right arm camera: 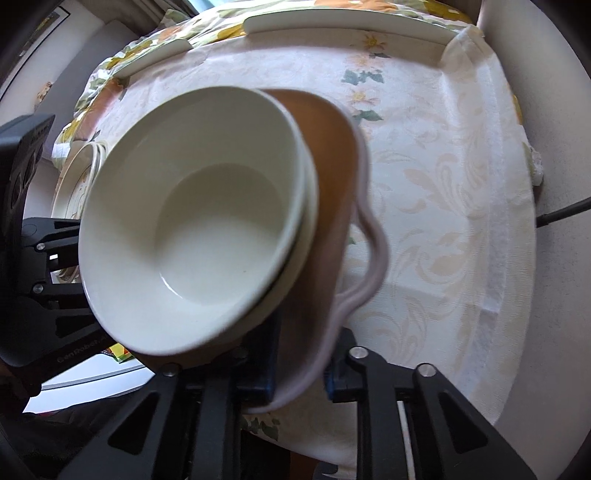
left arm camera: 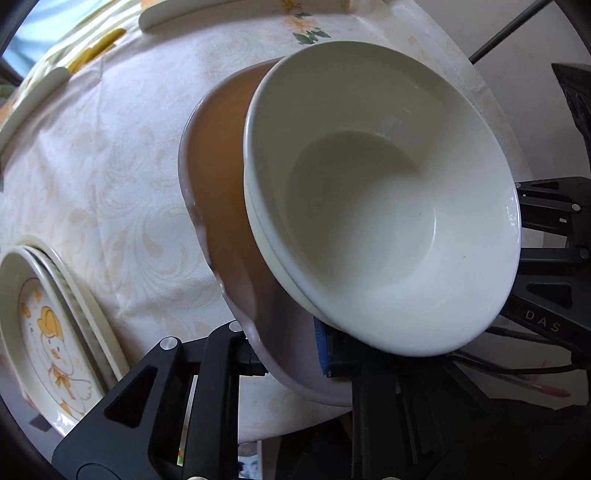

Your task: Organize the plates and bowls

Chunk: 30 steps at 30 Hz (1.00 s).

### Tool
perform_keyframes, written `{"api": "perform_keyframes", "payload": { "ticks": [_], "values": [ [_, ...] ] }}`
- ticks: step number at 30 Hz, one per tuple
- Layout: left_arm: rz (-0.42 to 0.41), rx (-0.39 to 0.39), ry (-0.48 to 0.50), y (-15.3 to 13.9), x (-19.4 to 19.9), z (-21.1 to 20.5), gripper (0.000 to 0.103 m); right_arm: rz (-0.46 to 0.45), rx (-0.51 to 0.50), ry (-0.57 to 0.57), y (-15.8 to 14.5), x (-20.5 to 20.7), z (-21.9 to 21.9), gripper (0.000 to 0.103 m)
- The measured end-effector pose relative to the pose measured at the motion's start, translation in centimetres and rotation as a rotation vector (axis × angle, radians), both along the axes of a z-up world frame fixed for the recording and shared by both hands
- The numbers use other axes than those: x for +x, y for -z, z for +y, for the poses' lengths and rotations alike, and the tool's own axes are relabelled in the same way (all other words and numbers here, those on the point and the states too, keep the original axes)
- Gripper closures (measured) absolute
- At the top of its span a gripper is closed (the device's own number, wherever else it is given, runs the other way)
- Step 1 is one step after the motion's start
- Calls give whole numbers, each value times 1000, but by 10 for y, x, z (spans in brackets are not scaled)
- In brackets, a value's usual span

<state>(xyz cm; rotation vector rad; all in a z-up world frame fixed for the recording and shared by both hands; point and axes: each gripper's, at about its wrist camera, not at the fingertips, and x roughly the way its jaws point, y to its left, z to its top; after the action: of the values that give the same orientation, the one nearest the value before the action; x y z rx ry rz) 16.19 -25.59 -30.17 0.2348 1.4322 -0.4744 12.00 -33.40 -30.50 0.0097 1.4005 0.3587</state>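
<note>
Left wrist view: left claw [left arm camera: 286, 354] clamped on the near rim of a brown dish with a pale wavy rim [left arm camera: 221, 177], held tilted above the counter [left arm camera: 92, 147], which carries a cream patterned cloth. Stacked white bowls [left arm camera: 380, 199], at least two nested, sit in the dish, leaning toward the right side. The right claw's black frame [left arm camera: 554, 258] shows at the right edge behind the bowls; its grip point is hidden here. Lower left, a stack of plates [left arm camera: 48, 325] on the counter, top one with a yellow cartoon print. Far top, parts of white plate rims [left arm camera: 173, 14] on the cloth. Right wrist view: right claw [right arm camera: 299, 380] clamped on the wavy rim of the same brown dish [right arm camera: 328, 155], blue pads either side of the rim. White bowls [right arm camera: 195, 221] sit in it, leaning left, somewhat motion-blurred. Left claw's black frame [right arm camera: 40, 266] at the left edge. Plate stack [right arm camera: 74, 177] partly visible behind the bowls on the left. Long white rim [right arm camera: 347, 22] at the far counter edge.
</note>
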Motion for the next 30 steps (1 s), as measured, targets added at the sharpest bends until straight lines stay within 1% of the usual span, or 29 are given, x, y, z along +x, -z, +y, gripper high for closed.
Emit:
{"api": "perform_keyframes", "payload": {
  "ticks": [6,10,15,19,23,26,30],
  "values": [
    [-31,-3,-17,-2,-5,-8,88,-51,-5,-4,-6,-6,1,87],
    [-54,-16,-36,-8,-10,-6,88,-78,-4,-6,-9,-8,0,87],
    [-100,-19,-65,-21,-23,10,88,-136,-14,-32,-21,-13,7,87],
    [-141,-20,-98,-43,-32,23,88,-176,-5,-61,-39,-16,14,87],
    [-174,-26,-125,-72,-39,51,87,-206,15,-80,-63,-17,34,87],
    [-189,-35,-135,-91,-40,79,87,-238,8,-102,-83,-18,59,87],
    [-219,-29,-130,-114,-46,116,87,-261,12,-103,-101,-18,98,87]
  ]
}}
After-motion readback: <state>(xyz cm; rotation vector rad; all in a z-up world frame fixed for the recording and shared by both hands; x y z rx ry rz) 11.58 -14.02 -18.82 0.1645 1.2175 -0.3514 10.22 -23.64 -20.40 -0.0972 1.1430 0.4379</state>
